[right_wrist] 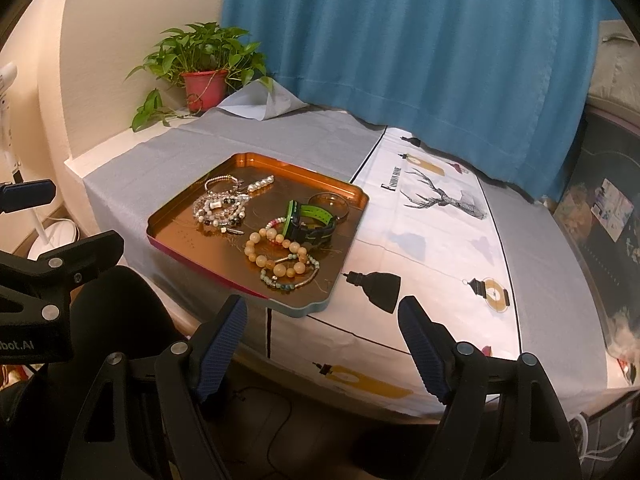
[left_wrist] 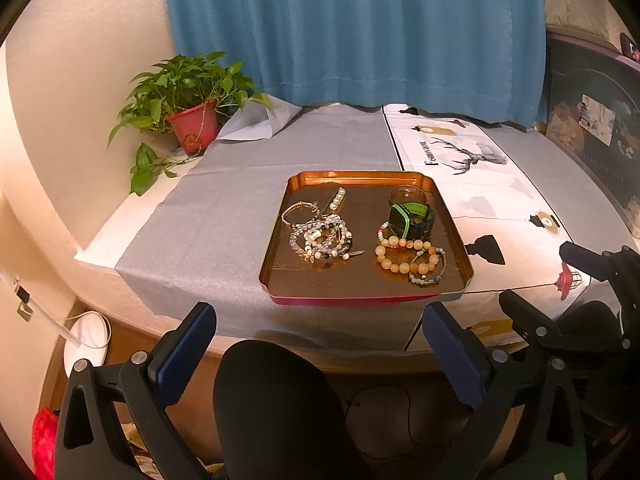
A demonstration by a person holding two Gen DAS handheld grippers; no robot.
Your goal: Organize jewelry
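Note:
A copper tray (left_wrist: 304, 286) (right_wrist: 176, 236) sits at the table's near edge with jewelry in it. Pale crystal bead bracelets (left_wrist: 320, 240) (right_wrist: 220, 208) lie heaped on its left. On its right lie a large amber bead bracelet (left_wrist: 404, 256) (right_wrist: 276, 254), a green-and-black watch (left_wrist: 410, 220) (right_wrist: 310, 226), a brown bangle (left_wrist: 408, 194) (right_wrist: 329, 202) and a thin turquoise bead bracelet (left_wrist: 426, 278) (right_wrist: 288, 284). My left gripper (left_wrist: 320, 328) hangs open below the tray's front edge, with nothing between its fingers. My right gripper (right_wrist: 322, 320) is open and bare off the tray's near right corner.
A potted plant (left_wrist: 192, 120) (right_wrist: 206, 82) stands at the back left corner. A blue curtain (left_wrist: 352, 32) (right_wrist: 420, 48) hangs behind the table. Grey cloth (left_wrist: 208, 216) and a white deer-print cloth (left_wrist: 500, 208) (right_wrist: 432, 248) cover the table. A person's dark-clad knee (left_wrist: 272, 408) is below the table edge.

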